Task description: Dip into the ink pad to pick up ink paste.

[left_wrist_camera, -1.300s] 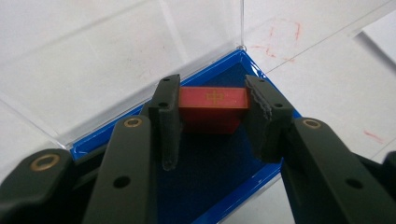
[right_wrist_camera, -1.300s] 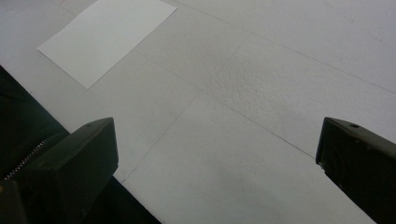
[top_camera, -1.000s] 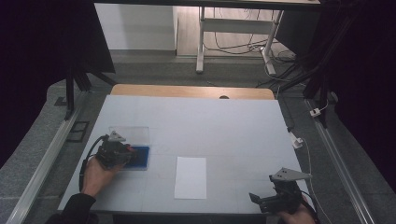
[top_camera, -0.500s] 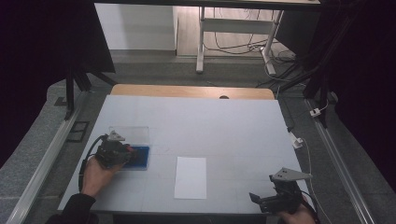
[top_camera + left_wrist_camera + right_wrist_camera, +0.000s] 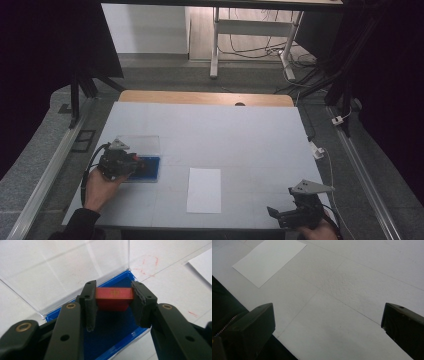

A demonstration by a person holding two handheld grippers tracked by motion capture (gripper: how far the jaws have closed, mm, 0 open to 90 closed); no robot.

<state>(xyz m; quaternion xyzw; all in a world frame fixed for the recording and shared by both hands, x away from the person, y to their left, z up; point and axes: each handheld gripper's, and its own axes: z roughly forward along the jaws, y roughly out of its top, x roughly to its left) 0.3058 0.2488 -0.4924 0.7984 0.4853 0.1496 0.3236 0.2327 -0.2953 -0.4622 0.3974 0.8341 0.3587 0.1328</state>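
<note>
Red block (image 5: 114,297) clamped between tool (image 5: 113,305) jaws

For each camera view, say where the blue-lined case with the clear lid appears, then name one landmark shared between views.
High view: the blue-lined case lies at the table's left, by the left gripper.
Left gripper view: centre, under the jaws, which clamp a red block.
Right gripper view: not in it.
Shared landmark: the white sheet, also at upper left in the right gripper view.

one red block (image 5: 114,298), between the fingers (image 5: 90,302) of the left gripper (image 5: 131,162); one blue-floored clear case (image 5: 110,332) beneath those fingers; one white sheet of paper (image 5: 204,189), well apart from both pairs of fingers; two grippers, left and right gripper (image 5: 281,216); one desk (image 5: 240,135).
</note>
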